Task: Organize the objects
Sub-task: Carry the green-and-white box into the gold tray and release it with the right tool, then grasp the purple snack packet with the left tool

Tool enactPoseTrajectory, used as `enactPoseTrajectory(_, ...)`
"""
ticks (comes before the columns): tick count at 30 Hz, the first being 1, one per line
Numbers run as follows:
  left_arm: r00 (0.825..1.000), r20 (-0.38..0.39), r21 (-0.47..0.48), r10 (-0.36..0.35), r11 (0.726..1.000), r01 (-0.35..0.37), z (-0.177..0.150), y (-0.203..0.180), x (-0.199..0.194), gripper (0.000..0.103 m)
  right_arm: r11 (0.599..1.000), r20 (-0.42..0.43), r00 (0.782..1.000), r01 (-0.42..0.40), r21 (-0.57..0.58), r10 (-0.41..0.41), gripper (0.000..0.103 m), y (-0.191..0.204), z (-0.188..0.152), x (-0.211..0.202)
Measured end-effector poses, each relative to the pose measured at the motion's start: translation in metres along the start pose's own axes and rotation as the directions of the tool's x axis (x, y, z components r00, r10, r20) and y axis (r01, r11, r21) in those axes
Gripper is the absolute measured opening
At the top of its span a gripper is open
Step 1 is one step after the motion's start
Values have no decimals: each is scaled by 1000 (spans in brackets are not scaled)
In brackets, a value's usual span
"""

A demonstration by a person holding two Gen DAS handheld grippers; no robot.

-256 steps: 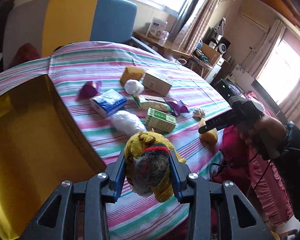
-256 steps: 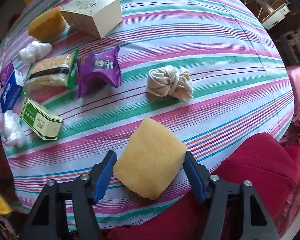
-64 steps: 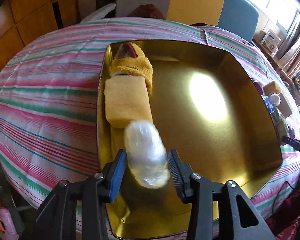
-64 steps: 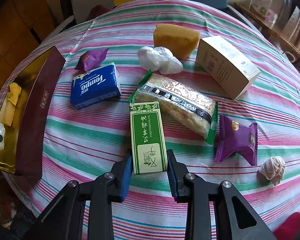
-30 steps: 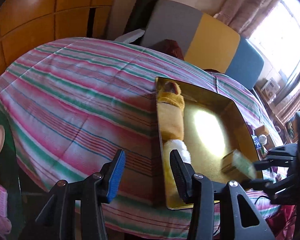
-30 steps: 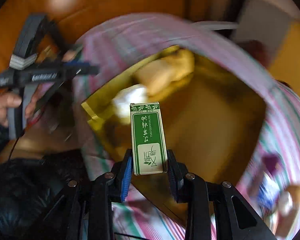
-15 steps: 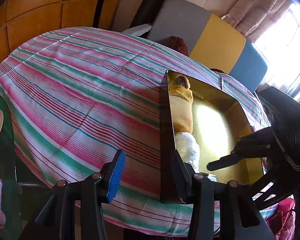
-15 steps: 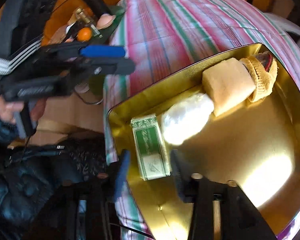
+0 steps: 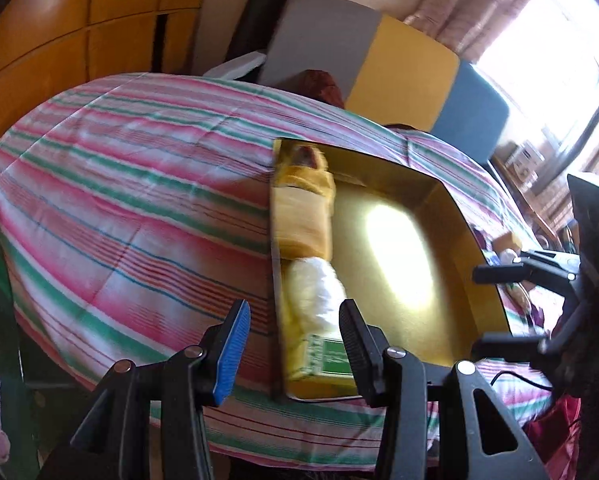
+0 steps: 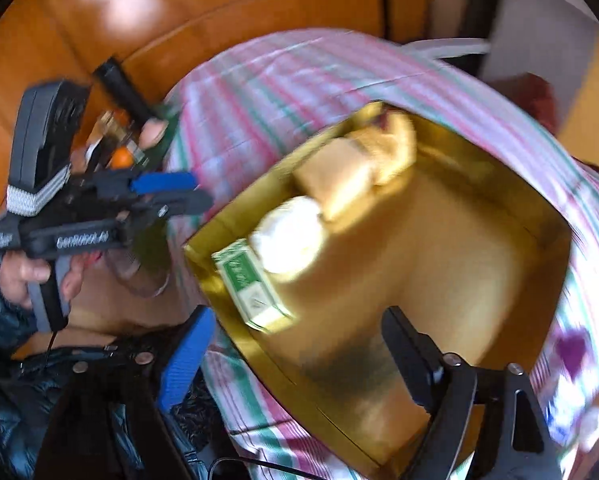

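While both grippers, left (image 9: 293, 342) and right (image 10: 295, 354), hang with fingers wide apart and bare: four things in one gold tray (image 10: 439, 248), one green box (image 10: 251, 284) at the row's near end.

Both wrist views look down, somewhat blurred, from opposite sides onto the shared gold tray (image 9: 451, 200) (image 10: 499, 208).

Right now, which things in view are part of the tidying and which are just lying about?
Part of the job: gold tray; inside it in a row, green box, white bag, sponge, knit cloth; both tongs, left and right, open and empty.

Lying about: striped cloth, chair, wood panels.
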State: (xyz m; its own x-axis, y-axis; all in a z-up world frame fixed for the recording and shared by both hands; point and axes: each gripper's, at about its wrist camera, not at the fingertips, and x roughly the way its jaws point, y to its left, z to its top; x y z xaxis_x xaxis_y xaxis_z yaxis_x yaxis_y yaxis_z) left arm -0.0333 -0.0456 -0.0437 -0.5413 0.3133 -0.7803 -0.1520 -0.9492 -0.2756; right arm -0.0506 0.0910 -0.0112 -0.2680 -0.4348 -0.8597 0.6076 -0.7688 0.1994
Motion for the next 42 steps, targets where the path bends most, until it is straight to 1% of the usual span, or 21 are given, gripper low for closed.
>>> enactPoseTrajectory(3,1000,-4,49,-6,999,6,-1,-19,0,47,993,62,997,37,112,-44,89,-18,-17,-21)
enactPoseTrajectory(7,1000,-5,116,-5,993,6,-3,-45,-1,47,970,117,986,94,225,-122,92,-39,-42,-46)
enactPoseTrajectory(10,1000,-5,163,-5,987,6,-5,-61,-1,47,942,101,971,180,284,-217,93,-58,-61,-63)
enactPoseTrajectory(14,1000,-14,217,-12,976,15,-8,-83,0,47,908,104,957,216,359,-269,95,-79,-88,-81)
enactPoseTrajectory(18,999,-29,269,-21,963,28,-10,-104,4,47,860,110,938,248,446,-328,97,-104,-118,-103)
enactPoseTrajectory(21,999,-43,304,-30,952,42,-11,-119,8,47,804,104,915,284,523,-391,97,-125,-143,-123)
enactPoseTrajectory(23,998,-57,325,-42,944,58,-12,-129,11,47,755,111,896,288,589,-429,98,-141,-162,-138)
enactPoseTrajectory(24,997,-67,334,-46,940,66,-13,-135,13,47,718,111,882,293,631,-458,98,-150,-173,-146)
enactPoseTrajectory(26,995,-84,346,-53,935,79,-14,-144,17,47,641,117,851,288,711,-512,99,-168,-195,-161)
enactPoseTrajectory(28,992,-109,361,-70,927,105,-15,-155,22,47,549,116,819,264,793,-562,99,-186,-218,-173)
enactPoseTrajectory(30,989,-124,386,-83,914,125,-16,-168,25,47,461,122,787,220,860,-604,99,-201,-243,-181)
enactPoseTrajectory(31,988,-131,404,-87,905,133,-17,-176,27,47,424,130,776,189,886,-617,100,-206,-256,-183)
enactPoseTrajectory(32,986,-136,420,-91,896,141,-17,-184,28,47,382,128,775,154,911,-619,100,-212,-268,-181)
enactPoseTrajectory(33,985,-142,436,-97,887,150,-17,-192,30,47,326,118,798,103,940,-591,100,-220,-279,-180)
enactPoseTrajectory(34,984,-147,448,-102,880,158,-16,-198,32,47,310,147,798,52,949,-585,99,-225,-284,-184)
enactPoseTrajectory(35,983,-152,459,-107,873,166,-15,-206,35,47,314,185,776,18,949,-603,99,-225,-287,-190)
enactPoseTrajectory(36,981,-156,469,-115,866,175,-13,-214,37,47,316,189,765,21,949,-616,99,-226,-287,-194)
enactPoseTrajectory(37,979,-162,478,-124,858,187,-11,-222,40,47,315,188,763,22,949,-619,99,-225,-287,-195)
enactPoseTrajectory(39,974,-183,484,-137,849,211,-4,-236,48,47,321,199,776,4,947,-599,99,-227,-285,-193)
enactPoseTrajectory(41,964,-215,469,-158,849,244,5,-247,57,47,331,190,776,25,943,-601,99,-226,-281,-193)
enactPoseTrajectory(42,956,-236,453,-173,851,265,12,-254,63,47,337,189,776,32,941,-601,100,-224,-281,-192)
